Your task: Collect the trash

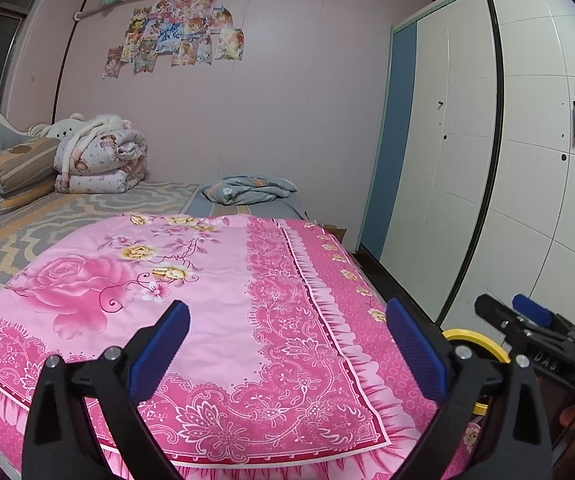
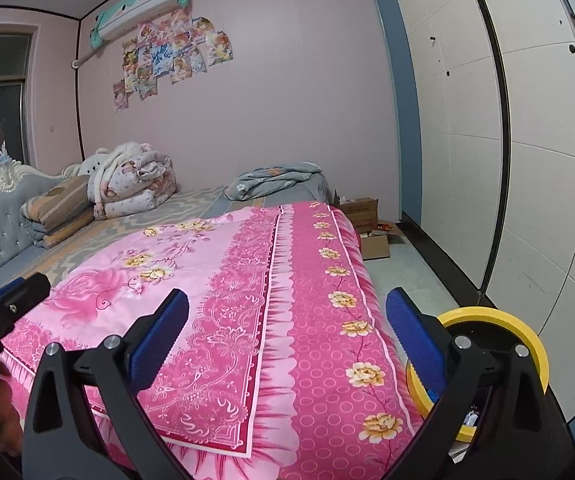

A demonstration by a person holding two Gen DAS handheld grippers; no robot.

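Observation:
My left gripper (image 1: 287, 344) is open and empty, held over the near end of a bed covered by a pink floral quilt (image 1: 191, 292). My right gripper (image 2: 287, 344) is open and empty, over the quilt's right edge (image 2: 327, 300). A yellow-rimmed bin (image 2: 527, 332) stands on the floor right of the bed, partly hidden behind my right finger; small items lie inside it. The bin's rim also shows in the left wrist view (image 1: 475, 340). The right gripper shows at the right of the left wrist view (image 1: 527, 320). No loose trash shows on the quilt.
Folded bedding (image 1: 99, 160) and a plush toy are piled at the headboard. A crumpled grey cover (image 2: 275, 180) lies at the bed's far side. Open cardboard boxes (image 2: 367, 220) sit on the floor. A white wardrobe (image 2: 507, 140) runs along the right.

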